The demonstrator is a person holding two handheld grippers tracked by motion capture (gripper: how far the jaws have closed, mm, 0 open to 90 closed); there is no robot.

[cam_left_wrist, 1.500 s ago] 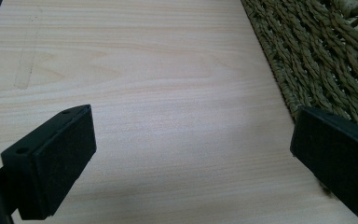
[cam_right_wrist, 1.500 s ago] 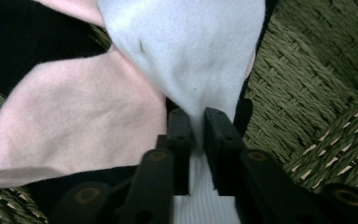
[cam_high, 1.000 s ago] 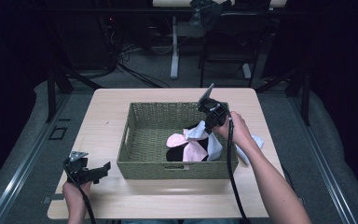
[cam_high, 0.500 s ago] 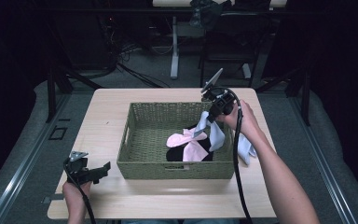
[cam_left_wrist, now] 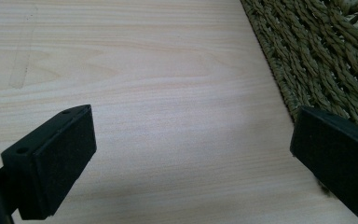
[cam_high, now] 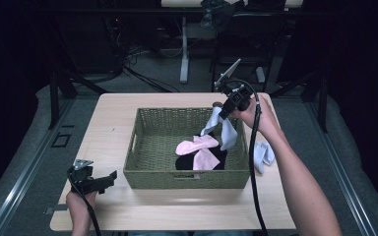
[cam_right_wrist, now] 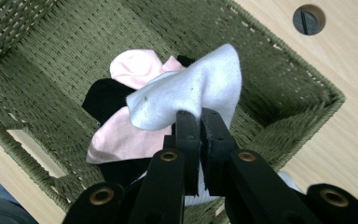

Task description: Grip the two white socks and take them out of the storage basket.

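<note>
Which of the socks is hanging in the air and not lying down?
The pale blue sock clamped in the right hand-held gripper. The pink socks lie in the basket; another pale blue one lies on the table.

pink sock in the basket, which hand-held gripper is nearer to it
Right. The right hand-held gripper hangs above the pink sock, clamping a white sock; the left hand-held gripper sits outside the basket.

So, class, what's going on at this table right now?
A person is sorting socks with a tool in each hand. The right tool is shut on a pale blue sock, which hangs above the far right corner of a woven basket. Pink socks and a black sock lie inside, another pale blue sock on the table beside it. The left tool rests open near the basket's left front corner.
</note>
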